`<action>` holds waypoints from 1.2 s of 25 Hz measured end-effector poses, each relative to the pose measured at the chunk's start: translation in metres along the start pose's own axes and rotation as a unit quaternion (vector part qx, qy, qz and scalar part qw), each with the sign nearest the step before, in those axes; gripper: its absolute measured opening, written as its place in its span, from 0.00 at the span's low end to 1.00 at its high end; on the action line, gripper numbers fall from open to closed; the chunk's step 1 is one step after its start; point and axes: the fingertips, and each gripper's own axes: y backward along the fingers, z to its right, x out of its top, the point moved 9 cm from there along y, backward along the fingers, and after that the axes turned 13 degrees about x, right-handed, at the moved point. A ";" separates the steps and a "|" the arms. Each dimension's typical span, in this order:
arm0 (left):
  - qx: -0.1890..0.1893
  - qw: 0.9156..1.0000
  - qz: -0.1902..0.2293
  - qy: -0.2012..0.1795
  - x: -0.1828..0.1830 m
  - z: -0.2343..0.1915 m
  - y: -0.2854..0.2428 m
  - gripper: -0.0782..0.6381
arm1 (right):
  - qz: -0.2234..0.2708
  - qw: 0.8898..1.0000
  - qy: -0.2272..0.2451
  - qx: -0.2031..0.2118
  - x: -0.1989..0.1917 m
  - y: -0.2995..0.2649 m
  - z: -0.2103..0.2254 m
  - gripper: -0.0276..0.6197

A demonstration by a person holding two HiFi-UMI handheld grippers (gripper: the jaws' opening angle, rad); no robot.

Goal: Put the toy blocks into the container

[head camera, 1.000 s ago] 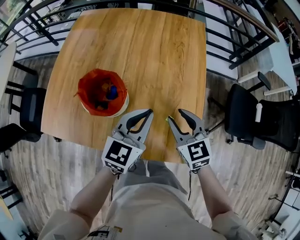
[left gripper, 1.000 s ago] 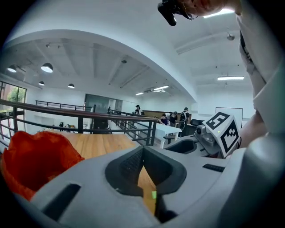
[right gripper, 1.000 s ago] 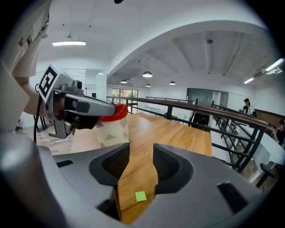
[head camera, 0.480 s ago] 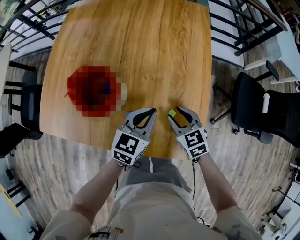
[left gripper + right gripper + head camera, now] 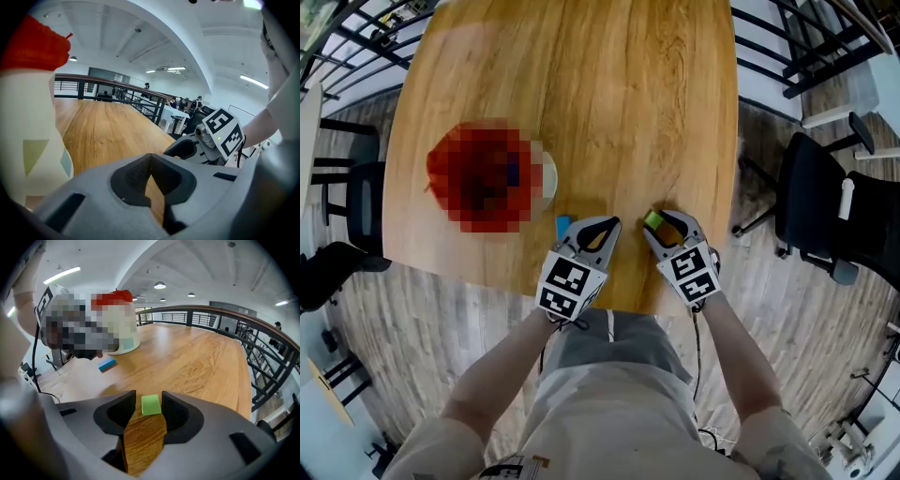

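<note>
A small green block [image 5: 654, 221] lies on the wooden table [image 5: 609, 112] near its front edge. My right gripper [image 5: 664, 223] is open around it; in the right gripper view the green block [image 5: 151, 405] sits between the two pads with a thin gap on either side. A blue block [image 5: 562, 225] lies just left of my left gripper [image 5: 613, 223], which is shut with nothing in it. The container [image 5: 546, 178], white and lined with a red bag, stands at the table's left; it fills the left edge of the left gripper view [image 5: 28, 140].
The table's front edge runs right under both grippers. Black office chairs stand on the floor at the right [image 5: 825, 216] and the left [image 5: 356, 202]. A dark railing [image 5: 787, 56] runs behind the table. The blue block [image 5: 107, 364] lies between the grippers and the container.
Both grippers have moved forward over the table. The right gripper's jaws now stand on either side of the green block. The blue block has come into sight beside the left gripper.
</note>
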 end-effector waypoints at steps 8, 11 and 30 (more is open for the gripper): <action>-0.004 1.000 -0.027 0.008 -0.016 -0.001 -0.010 0.13 | -0.037 0.999 0.010 -0.015 -0.008 -0.015 0.004 0.30; -0.002 0.999 -0.031 0.010 -0.020 -0.004 -0.011 0.13 | -0.030 0.999 0.007 -0.021 -0.009 -0.015 0.004 0.29; 0.025 1.000 0.004 0.011 0.011 -0.019 0.020 0.13 | 0.030 0.999 -0.006 -0.014 0.045 0.000 -0.020 0.25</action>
